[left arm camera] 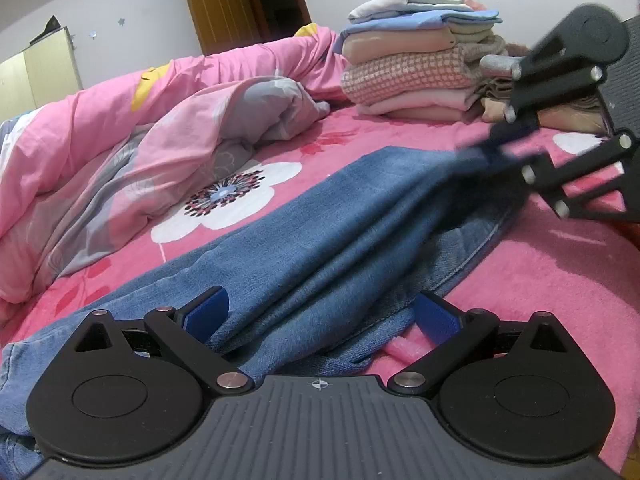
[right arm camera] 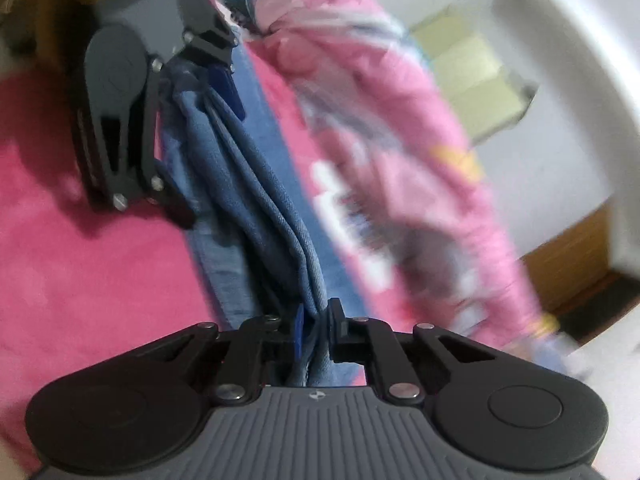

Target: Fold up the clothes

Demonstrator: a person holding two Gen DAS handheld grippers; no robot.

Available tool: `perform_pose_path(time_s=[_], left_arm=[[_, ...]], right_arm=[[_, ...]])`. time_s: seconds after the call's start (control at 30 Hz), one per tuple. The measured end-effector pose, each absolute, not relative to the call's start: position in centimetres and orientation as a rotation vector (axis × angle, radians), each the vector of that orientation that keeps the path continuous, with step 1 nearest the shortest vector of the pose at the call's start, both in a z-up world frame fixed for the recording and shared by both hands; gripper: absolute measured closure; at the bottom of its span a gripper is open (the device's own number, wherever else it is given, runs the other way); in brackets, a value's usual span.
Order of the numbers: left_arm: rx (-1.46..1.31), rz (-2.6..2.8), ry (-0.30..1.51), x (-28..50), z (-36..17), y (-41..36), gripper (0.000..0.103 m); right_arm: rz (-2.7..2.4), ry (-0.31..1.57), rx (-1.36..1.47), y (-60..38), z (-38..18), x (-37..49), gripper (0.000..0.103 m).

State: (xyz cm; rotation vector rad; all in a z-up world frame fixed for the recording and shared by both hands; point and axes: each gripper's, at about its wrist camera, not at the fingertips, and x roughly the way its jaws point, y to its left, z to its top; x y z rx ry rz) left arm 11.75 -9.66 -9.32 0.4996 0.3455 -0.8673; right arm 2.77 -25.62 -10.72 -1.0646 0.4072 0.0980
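Observation:
Blue jeans [left arm camera: 320, 232] lie lengthwise on the pink bedsheet [left arm camera: 540, 280], bunched into long folds. My left gripper [left arm camera: 322, 314] stands wide open at the near end, its blue pads on either side of the denim bunch without squeezing it. At the far end my right gripper [left arm camera: 500, 146] is shut on a gathered edge of the jeans, lifting it slightly. In the right wrist view the jeans [right arm camera: 248, 184] run from my right gripper [right arm camera: 316, 328], with denim pinched between its pads, up to the left gripper [right arm camera: 214, 164], which straddles the cloth.
A tall stack of folded clothes [left arm camera: 420, 52] sits at the back of the bed. A crumpled pink quilt [left arm camera: 120, 128] fills the left side, blurred in the right wrist view [right arm camera: 380, 120]. A wooden door [left arm camera: 240, 0] and a pale cabinet [left arm camera: 36, 72] stand behind.

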Motion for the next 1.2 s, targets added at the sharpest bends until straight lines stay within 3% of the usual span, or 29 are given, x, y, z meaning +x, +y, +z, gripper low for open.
perform_pose_path(time_s=[0.13, 0.3, 0.43, 0.5, 0.8, 0.97, 1.2], left_arm=[[0.499, -0.869, 0.347, 11.8, -9.3, -9.7, 0.003], [0.497, -0.869, 0.347, 11.7, -9.4, -9.6, 0.003], [0.499, -0.868, 0.346, 11.6, -9.4, -9.6, 0.003], [0.498, -0.869, 0.345, 11.7, -9.4, -9.6, 0.003], [0.498, -0.875, 0.344, 11.7, -9.4, -9.5, 0.003], [0.499, -0.874, 0.340, 11.6, -9.4, -9.5, 0.003], [0.484, -0.884, 0.319, 11.3, -9.1, -8.9, 0.003]], right_arm=[[0.068, 0.429, -1.123, -25.0, -12.4, 2.7, 0.091], [0.083, 0.487, -1.029, -25.5, -11.2, 2.1, 0.075], [0.054, 0.502, -1.030, -26.4, -11.6, 2.0, 0.078], [0.012, 0.486, -1.017, -26.4, -11.5, 2.1, 0.088], [-0.104, 0.468, -1.301, -24.5, -15.9, 2.1, 0.085], [-0.048, 0.499, -1.186, -25.7, -13.5, 0.9, 0.066], [-0.051, 0.566, -0.910, -28.2, -8.6, -1.5, 0.065]])
